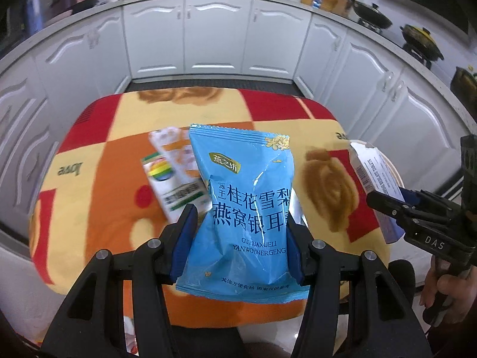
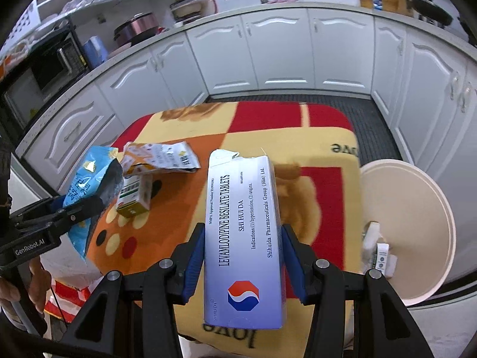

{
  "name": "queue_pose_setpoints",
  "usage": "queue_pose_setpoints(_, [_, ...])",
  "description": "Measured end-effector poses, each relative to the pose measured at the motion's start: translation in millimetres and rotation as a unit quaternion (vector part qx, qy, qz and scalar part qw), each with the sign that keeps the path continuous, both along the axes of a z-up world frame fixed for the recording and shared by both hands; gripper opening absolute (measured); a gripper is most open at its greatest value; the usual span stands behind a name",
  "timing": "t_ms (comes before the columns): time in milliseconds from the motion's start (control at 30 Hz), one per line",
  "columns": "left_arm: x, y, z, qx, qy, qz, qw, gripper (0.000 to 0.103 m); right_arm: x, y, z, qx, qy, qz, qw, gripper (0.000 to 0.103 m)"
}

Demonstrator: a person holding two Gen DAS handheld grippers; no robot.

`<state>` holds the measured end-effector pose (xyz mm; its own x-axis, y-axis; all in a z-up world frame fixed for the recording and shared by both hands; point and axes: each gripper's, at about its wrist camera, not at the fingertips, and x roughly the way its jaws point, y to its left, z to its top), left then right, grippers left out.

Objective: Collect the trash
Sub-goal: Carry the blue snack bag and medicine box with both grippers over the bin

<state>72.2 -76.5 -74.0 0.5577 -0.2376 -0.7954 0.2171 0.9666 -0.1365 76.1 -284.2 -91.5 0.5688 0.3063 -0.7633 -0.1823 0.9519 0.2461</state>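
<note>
My left gripper (image 1: 241,217) is shut on a blue snack packet (image 1: 244,197) and holds it above the table; the packet also shows at the left of the right wrist view (image 2: 86,191). My right gripper (image 2: 243,234) is shut on a white tablet box (image 2: 243,223) with a torn top flap, held above the table; it also shows at the right of the left wrist view (image 1: 377,179). A small green and white box (image 2: 134,198) and an orange and white wrapper (image 2: 161,159) lie on the table. A cream round bin (image 2: 417,223) stands right of the table with white scraps inside.
The table carries a red, orange and yellow blanket (image 2: 322,137). White kitchen cabinets (image 2: 277,50) ring the room, with pots and a stove on the counter. A dark floor mat (image 2: 366,113) lies beyond the table.
</note>
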Motion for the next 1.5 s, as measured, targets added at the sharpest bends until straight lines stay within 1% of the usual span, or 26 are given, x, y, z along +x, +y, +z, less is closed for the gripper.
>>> queue_pose_setpoints(433, [24.3, -89.5, -6.4, 0.005, 0.005, -0.069, 0.9976, 0.052, -4.0, -66.1, -3.5, 0.010, 0.004, -0.066, 0.998, 0.048])
queue_pose_setpoints(800, [44.2, -164.3, -9.7, 0.013, 0.004, -0.114, 0.9934, 0.052, -8.5, -130.1, -11.7, 0.016, 0.012, -0.129, 0.991, 0.048])
queue_pose_setpoints(1100, [54.0, -204.1, -14.3, 0.012, 0.004, -0.138, 0.9904, 0.052, -12.7, -171.4, -20.4, 0.023, 0.021, -0.170, 0.985, 0.048])
queue_pose_setpoints(1500, [63.3, -251.9, -33.0, 0.012, 0.017, -0.159, 0.9871, 0.052, -14.6, -204.3, -34.0, 0.030, 0.035, -0.204, 0.978, 0.048])
